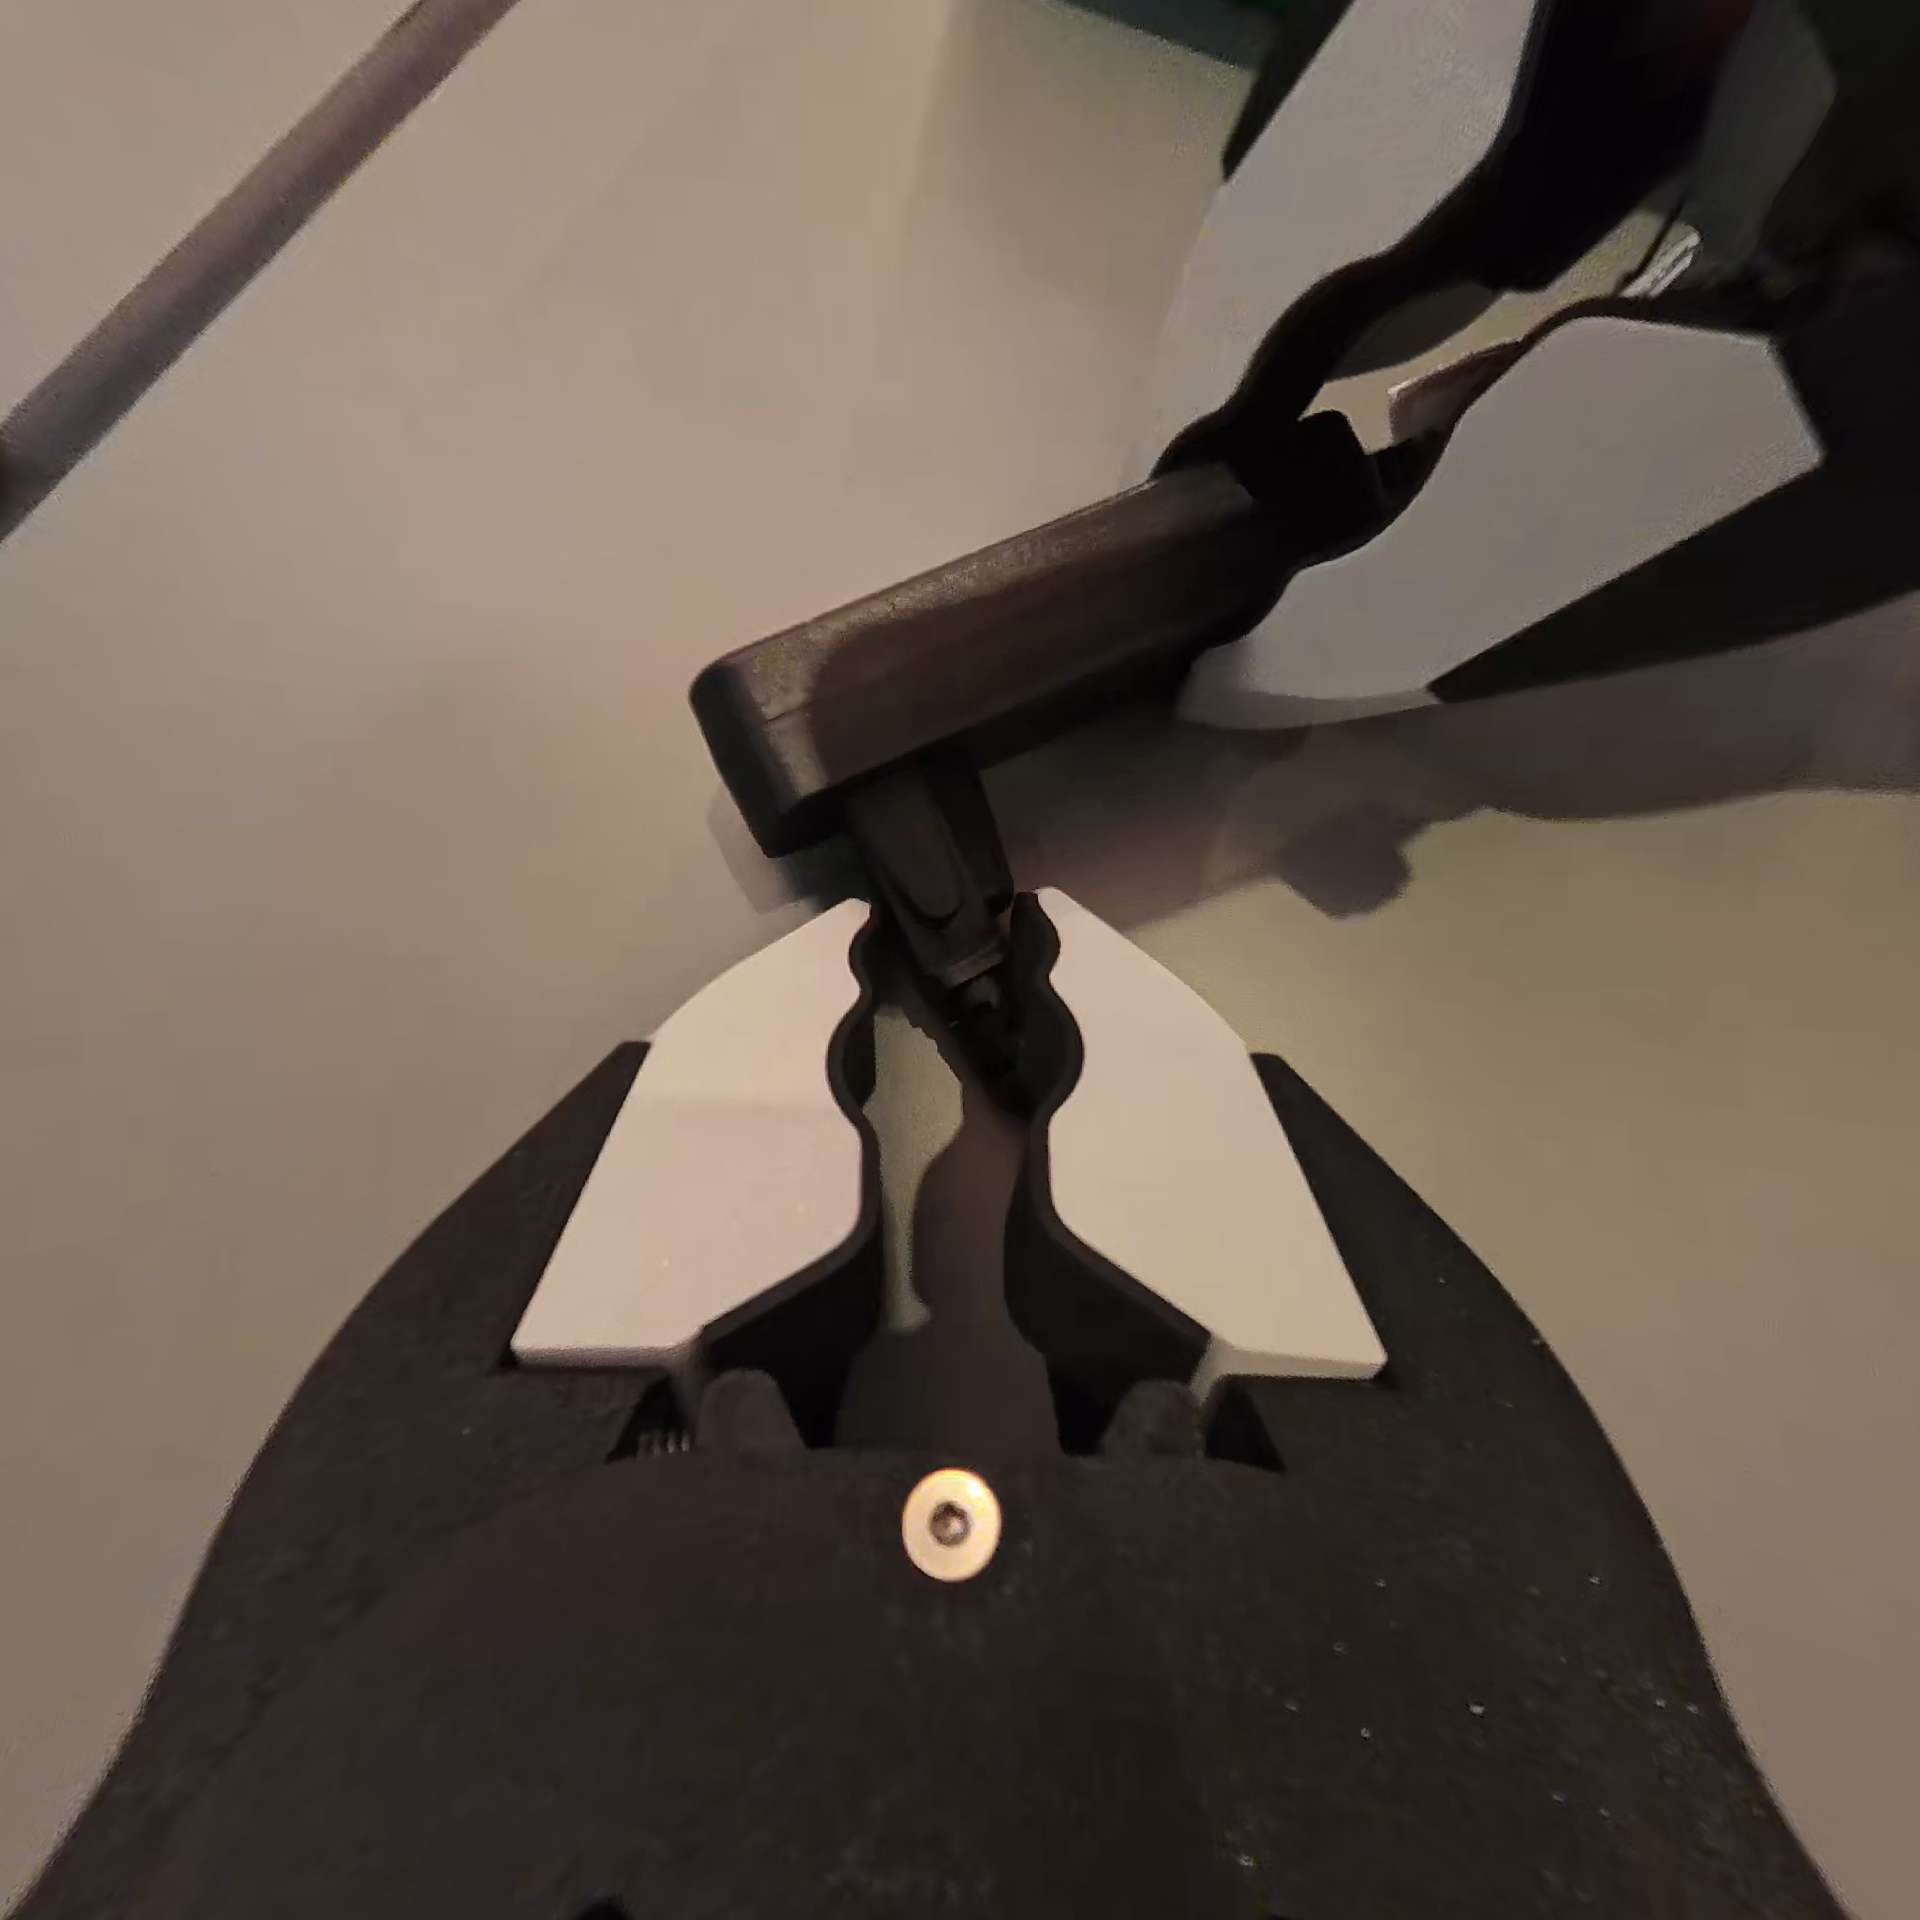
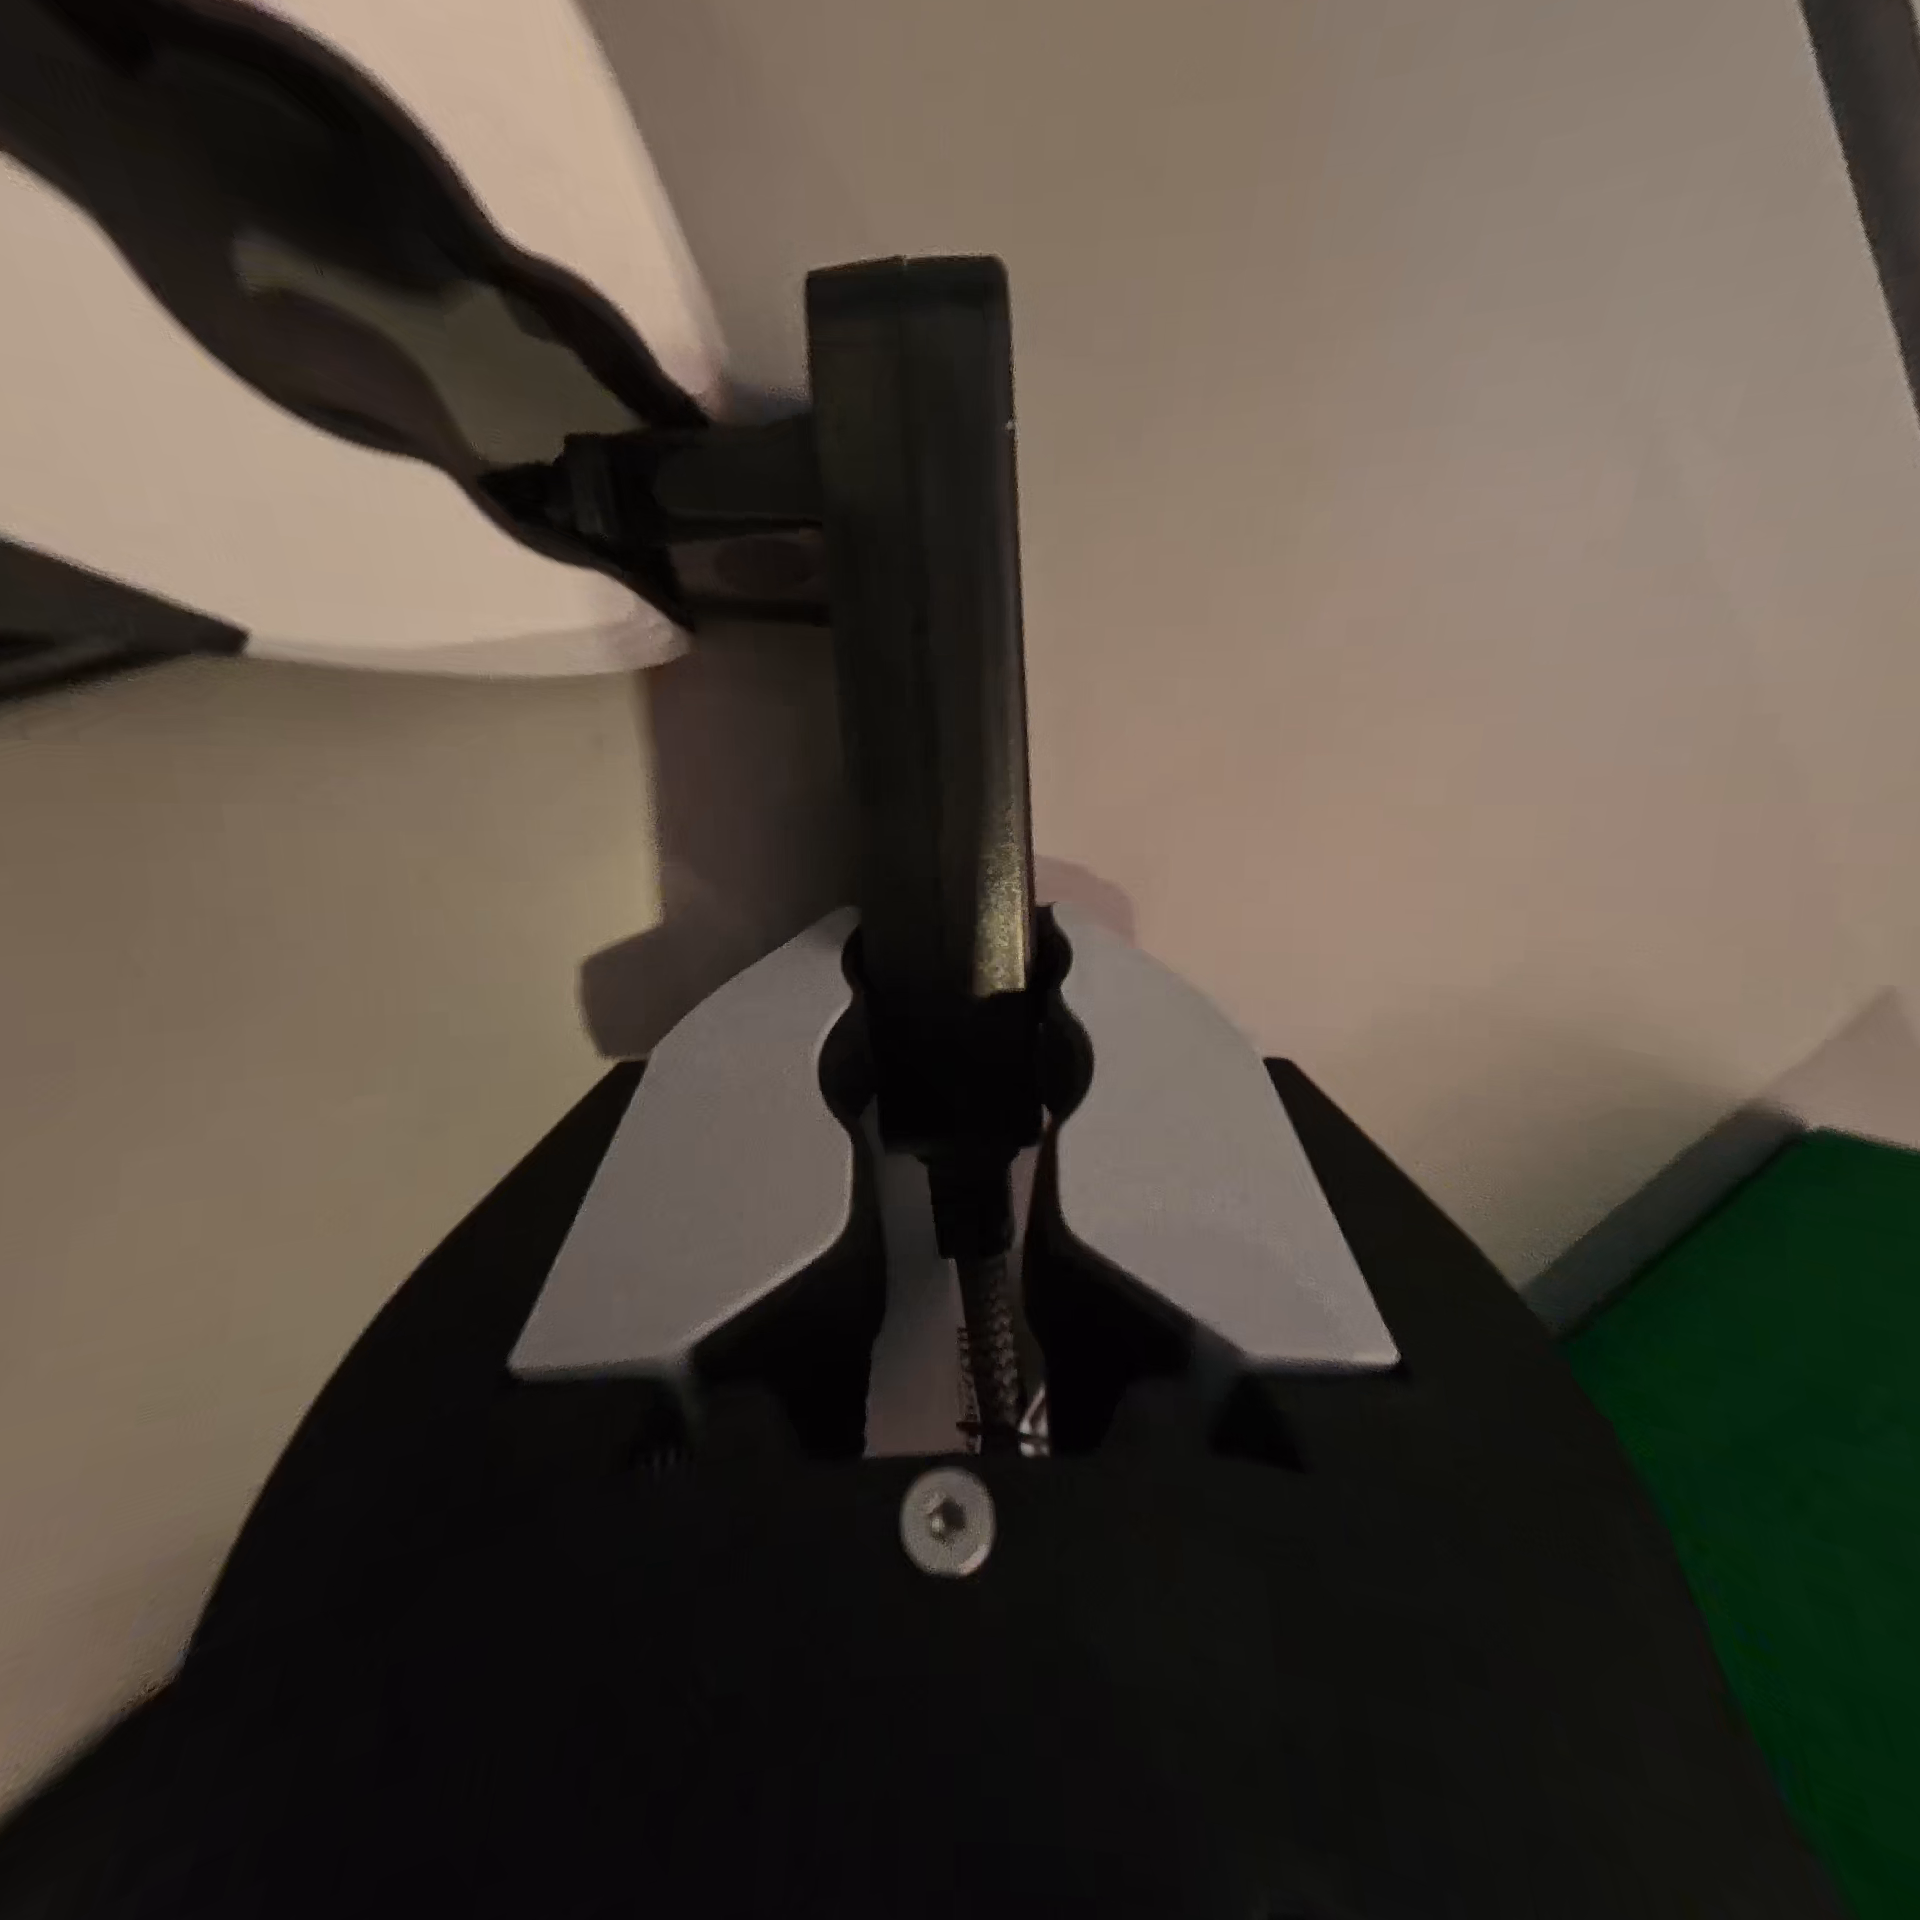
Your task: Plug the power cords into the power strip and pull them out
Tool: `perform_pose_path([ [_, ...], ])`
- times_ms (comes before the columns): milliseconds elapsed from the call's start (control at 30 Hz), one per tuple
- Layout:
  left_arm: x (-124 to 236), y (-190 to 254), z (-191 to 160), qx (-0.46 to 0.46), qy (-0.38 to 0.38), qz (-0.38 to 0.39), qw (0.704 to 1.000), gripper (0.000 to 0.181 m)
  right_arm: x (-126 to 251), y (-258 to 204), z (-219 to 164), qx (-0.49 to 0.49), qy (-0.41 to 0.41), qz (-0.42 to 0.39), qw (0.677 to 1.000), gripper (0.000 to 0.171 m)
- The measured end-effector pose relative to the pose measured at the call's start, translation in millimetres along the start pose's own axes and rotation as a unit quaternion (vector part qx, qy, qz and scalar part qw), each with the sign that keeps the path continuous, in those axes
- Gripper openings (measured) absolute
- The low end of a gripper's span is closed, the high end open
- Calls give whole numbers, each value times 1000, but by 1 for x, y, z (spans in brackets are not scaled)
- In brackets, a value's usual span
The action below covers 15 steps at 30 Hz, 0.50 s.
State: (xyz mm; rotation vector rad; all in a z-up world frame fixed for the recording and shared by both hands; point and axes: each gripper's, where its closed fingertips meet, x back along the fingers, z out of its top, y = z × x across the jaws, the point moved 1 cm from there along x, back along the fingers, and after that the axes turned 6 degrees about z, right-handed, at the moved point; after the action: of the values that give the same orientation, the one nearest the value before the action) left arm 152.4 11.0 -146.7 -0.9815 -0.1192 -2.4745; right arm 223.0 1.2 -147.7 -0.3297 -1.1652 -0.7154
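Observation:
A black power strip (image 1: 987, 644) is held above the pale table. My left gripper (image 1: 951, 914) is shut on a black plug (image 1: 925, 842) that meets the strip's side near its free end. The prongs are hidden. My right gripper (image 1: 1278, 499) clamps the strip's other end. In the right wrist view my right gripper (image 2: 956, 956) is shut on the strip (image 2: 914, 571), which points straight ahead. A braided cable (image 2: 987, 1340) runs back from it between the fingers. The left gripper (image 2: 582, 488) comes in from the upper left, holding the plug (image 2: 727, 499) against the strip.
The pale table top (image 1: 416, 727) lies under both grippers. A grey bar (image 1: 208, 270) crosses it at the upper left. A green surface (image 2: 1766, 1455) lies beyond the table edge at the lower right of the right wrist view. My right fingertips sit around 7 cm from my left ones. The grey bar (image 1: 208, 270) is about 25 cm from both grippers' fingertips.

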Motion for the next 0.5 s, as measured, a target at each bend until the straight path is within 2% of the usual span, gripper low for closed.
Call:
perform_pose_path([
  [200,-1,3,0,20,-14,-26,999,23,2,0,-1,-23,33,-33,999,29],
  [367,2,3,12,125,14,-76,989,28,-4,-3,13,-43,52,36,997,37],
  [433,-2,2,13,112,2,-74,991,28,-8,-4,22,-18,52,39,998,43],
  [500,-9,3,10,71,-34,-51,996,31,-11,0,33,-3,70,21,997,37],
])
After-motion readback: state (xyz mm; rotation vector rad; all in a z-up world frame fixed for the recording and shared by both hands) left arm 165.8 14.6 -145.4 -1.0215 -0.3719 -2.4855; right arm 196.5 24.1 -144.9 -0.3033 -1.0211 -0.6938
